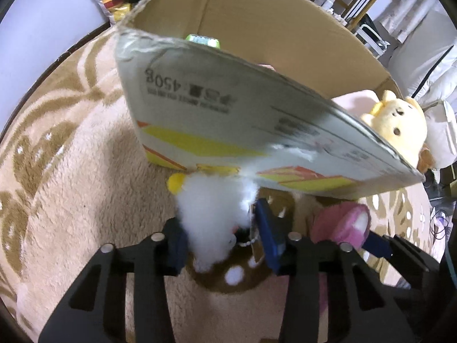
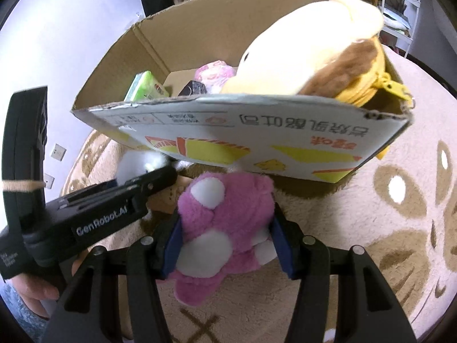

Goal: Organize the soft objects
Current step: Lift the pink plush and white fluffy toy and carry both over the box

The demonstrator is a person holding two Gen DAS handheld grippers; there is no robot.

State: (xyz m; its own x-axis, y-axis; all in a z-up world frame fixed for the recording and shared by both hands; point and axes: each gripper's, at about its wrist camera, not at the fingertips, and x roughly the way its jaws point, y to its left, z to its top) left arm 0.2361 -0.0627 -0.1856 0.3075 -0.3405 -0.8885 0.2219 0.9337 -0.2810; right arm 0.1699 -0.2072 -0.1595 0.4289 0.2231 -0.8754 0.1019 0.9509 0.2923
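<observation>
Left gripper (image 1: 225, 245): clamped on the white plush toy (image 1: 212, 214), blue pads pressing its two sides; the toy sticks out forward past the fingertips, touching the lower edge of the box wall.
Right gripper (image 2: 225, 240): clamped on the pink plush toy (image 2: 220, 223), which fills the gap between the pads and hangs low in front of the box.
Spacing: the two grippers are just beside each other, the left one showing at the left of the right wrist view.
Rug (image 1: 71, 177): beige with brown pattern, under both toys and the box.
Cardboard box (image 2: 257, 143): directly ahead of both grippers, open-topped, printed wall facing them.
Inside the box: a yellow bear plush (image 1: 397, 123) at the right end, a green packet (image 2: 145, 87) at the left, a pink patterned item (image 2: 214, 74) between them.
Background: shelves with clutter, too blurred to name.
</observation>
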